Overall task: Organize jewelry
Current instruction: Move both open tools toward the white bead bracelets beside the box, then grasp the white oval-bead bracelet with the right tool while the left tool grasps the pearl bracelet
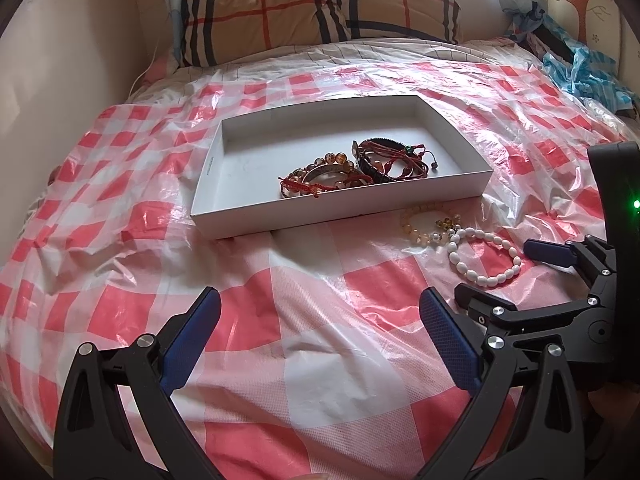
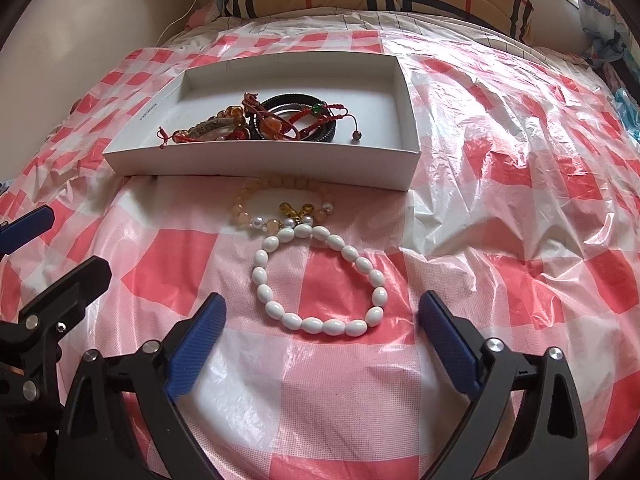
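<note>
1. A bed covered with a crinkled red-and-white checked plastic sheet (image 2: 500, 168) carries a shallow white box (image 2: 256, 164).
2. Several bracelets (image 2: 280, 120) already lie tangled in the box.
3. Two remain on the sheet just in front of it: a white bead bracelet (image 2: 320, 280) and a pale amber bead bracelet (image 2: 280, 204), touching each other.
4. The right claw (image 2: 322, 312) hovers over the white bracelet's near edge, jaws wide and holding nothing.
5. The left claw (image 1: 320, 308) hangs over bare sheet, jaws wide, empty.
6. Risk: closing could pinch the slippery plastic along with the beads.
7. Risk: lifting the white bracelet could drag the amber one where they touch.
8. Risk: smooth oval beads may roll out of the pads.
</note>
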A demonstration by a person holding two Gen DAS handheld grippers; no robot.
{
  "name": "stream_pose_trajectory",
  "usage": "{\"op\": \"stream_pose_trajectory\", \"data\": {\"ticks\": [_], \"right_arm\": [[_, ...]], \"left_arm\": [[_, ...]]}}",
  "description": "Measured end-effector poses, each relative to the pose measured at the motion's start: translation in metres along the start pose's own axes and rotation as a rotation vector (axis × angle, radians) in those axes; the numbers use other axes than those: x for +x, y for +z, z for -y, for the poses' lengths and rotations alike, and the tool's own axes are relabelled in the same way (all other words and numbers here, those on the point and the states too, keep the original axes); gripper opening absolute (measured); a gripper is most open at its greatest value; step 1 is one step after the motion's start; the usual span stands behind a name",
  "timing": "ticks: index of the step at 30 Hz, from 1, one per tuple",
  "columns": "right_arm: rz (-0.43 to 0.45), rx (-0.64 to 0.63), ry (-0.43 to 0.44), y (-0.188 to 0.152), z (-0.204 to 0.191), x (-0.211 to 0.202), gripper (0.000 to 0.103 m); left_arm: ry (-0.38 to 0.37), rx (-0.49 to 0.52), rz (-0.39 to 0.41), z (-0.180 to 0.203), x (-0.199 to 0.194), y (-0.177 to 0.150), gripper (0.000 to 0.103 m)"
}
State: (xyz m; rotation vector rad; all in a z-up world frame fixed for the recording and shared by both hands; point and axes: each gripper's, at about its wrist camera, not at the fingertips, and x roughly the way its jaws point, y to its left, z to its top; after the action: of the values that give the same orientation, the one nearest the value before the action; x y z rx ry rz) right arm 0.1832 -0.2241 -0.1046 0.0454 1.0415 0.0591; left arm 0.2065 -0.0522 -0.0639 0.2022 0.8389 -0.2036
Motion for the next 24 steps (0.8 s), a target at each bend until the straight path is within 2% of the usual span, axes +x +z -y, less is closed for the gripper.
{"op": "stream_pose_trajectory", "data": {"ticks": [1, 2, 3, 5, 6, 8, 10, 15, 16, 17, 19, 23, 24], "right_arm": [[0.000, -0.001, 0.003, 0.000, 0.000, 0.001, 0.068], [0.001, -0.006, 0.002, 0.000, -0.001, 0.001, 0.059], [0.002, -0.009, 0.007, 0.000, -0.002, 0.000, 0.054], [0.004, -0.017, 0.014, 0.000, -0.003, 0.000, 0.036], [0.005, -0.019, 0.013, 0.000, -0.004, 0.000, 0.035], [0.008, -0.008, 0.015, 0.001, -0.001, -0.001, 0.023], [0.013, 0.019, 0.017, 0.002, 0.005, -0.003, 0.017], [0.065, 0.072, -0.016, 0.004, 0.020, -0.017, 0.015], [0.078, 0.087, -0.023, 0.005, 0.024, -0.021, 0.008], [0.096, 0.105, -0.030, 0.006, 0.029, -0.026, 0.008], [0.131, 0.142, -0.038, 0.007, 0.039, -0.035, 0.008], [0.145, 0.181, -0.018, 0.008, 0.048, -0.039, 0.008], [0.153, 0.183, -0.011, 0.009, 0.049, -0.041, 0.008]], "left_arm": [[0.001, 0.002, -0.001, 0.000, 0.001, 0.000, 0.095], [0.002, 0.005, -0.002, 0.001, 0.001, -0.001, 0.095], [0.002, 0.007, -0.003, 0.001, 0.002, -0.001, 0.095], [0.000, 0.011, -0.007, 0.002, 0.003, -0.001, 0.095], [-0.003, 0.011, -0.008, 0.003, 0.003, -0.001, 0.095], [-0.017, 0.009, -0.017, 0.005, 0.005, 0.000, 0.095], [-0.053, 0.006, -0.023, 0.007, 0.007, 0.002, 0.095], [-0.109, 0.022, -0.025, 0.026, 0.016, 0.016, 0.095], [-0.118, 0.029, -0.023, 0.030, 0.019, 0.020, 0.095], [-0.126, 0.041, -0.018, 0.036, 0.022, 0.025, 0.095], [-0.113, 0.065, -0.012, 0.048, 0.030, 0.035, 0.095], [-0.093, 0.112, -0.083, 0.069, 0.065, 0.051, 0.094], [-0.093, 0.120, -0.098, 0.073, 0.072, 0.054, 0.088]]}}
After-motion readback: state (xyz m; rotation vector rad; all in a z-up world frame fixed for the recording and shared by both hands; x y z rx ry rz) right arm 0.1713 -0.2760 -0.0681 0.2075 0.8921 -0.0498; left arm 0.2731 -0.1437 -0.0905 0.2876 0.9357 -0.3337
